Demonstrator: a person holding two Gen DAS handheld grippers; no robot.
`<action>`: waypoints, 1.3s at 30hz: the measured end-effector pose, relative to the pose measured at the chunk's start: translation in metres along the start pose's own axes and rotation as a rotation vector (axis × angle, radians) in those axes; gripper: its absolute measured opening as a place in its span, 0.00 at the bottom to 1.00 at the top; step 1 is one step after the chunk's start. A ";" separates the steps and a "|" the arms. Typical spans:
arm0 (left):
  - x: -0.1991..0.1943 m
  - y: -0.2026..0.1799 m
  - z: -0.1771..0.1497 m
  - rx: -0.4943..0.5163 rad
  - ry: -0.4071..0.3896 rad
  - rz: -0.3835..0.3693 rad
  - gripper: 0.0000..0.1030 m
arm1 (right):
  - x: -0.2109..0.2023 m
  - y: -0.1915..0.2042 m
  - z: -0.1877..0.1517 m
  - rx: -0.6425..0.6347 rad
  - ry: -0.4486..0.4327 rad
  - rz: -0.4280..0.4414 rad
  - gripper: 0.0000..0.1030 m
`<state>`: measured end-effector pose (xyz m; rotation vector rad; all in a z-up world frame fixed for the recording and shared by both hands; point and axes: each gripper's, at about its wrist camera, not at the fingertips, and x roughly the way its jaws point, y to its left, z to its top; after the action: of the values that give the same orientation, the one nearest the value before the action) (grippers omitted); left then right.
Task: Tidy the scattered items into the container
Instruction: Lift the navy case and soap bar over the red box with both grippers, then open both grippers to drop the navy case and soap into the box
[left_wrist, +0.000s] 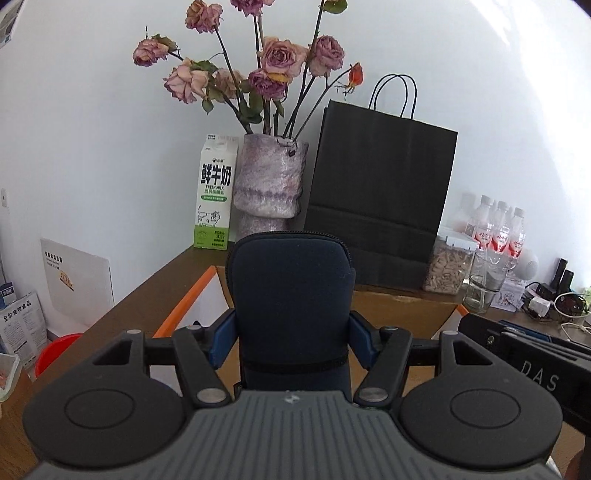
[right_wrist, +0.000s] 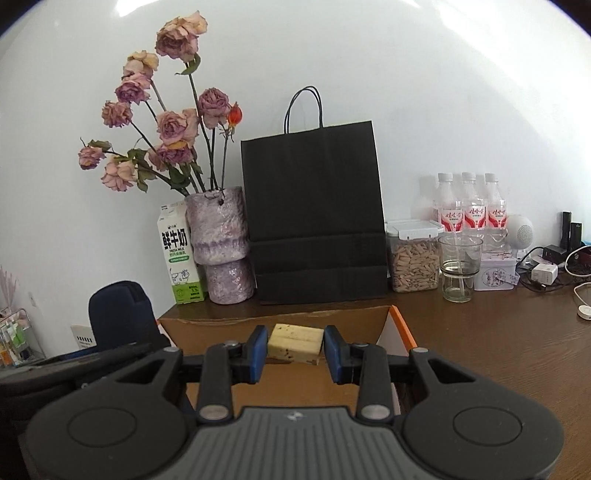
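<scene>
My left gripper (left_wrist: 291, 339) is shut on a dark navy zippered pouch (left_wrist: 291, 302) and holds it upright above the open cardboard box (left_wrist: 402, 308) with orange flap edges. The pouch also shows in the right wrist view (right_wrist: 118, 314), at the left. My right gripper (right_wrist: 294, 345) is shut on a pale yellow speckled sponge block (right_wrist: 294, 343) and holds it over the same box (right_wrist: 354, 321). The right gripper's body shows at the right edge of the left wrist view (left_wrist: 524, 354). The box's inside is mostly hidden behind the grippers.
On the brown table (right_wrist: 498, 350) along the white wall stand a milk carton (right_wrist: 179, 258), a vase of dried roses (right_wrist: 221, 247), a black paper bag (right_wrist: 314, 214), a jar of seeds (right_wrist: 413, 258), a glass (right_wrist: 459, 269), water bottles (right_wrist: 469, 206) and chargers with cables (right_wrist: 546, 273).
</scene>
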<state>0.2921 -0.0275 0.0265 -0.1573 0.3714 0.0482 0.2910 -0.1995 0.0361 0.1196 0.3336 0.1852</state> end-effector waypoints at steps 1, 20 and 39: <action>0.000 0.001 -0.001 0.003 0.003 0.004 0.62 | 0.001 0.000 -0.001 -0.001 0.006 -0.002 0.31; -0.010 0.004 -0.006 0.008 -0.081 0.172 1.00 | -0.006 -0.001 -0.010 -0.027 0.001 -0.066 1.00; -0.016 0.009 -0.009 0.006 -0.085 0.155 1.00 | -0.020 0.005 -0.008 -0.041 -0.040 -0.039 1.00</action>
<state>0.2729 -0.0206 0.0229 -0.1199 0.2985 0.2058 0.2689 -0.1977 0.0357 0.0759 0.2918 0.1508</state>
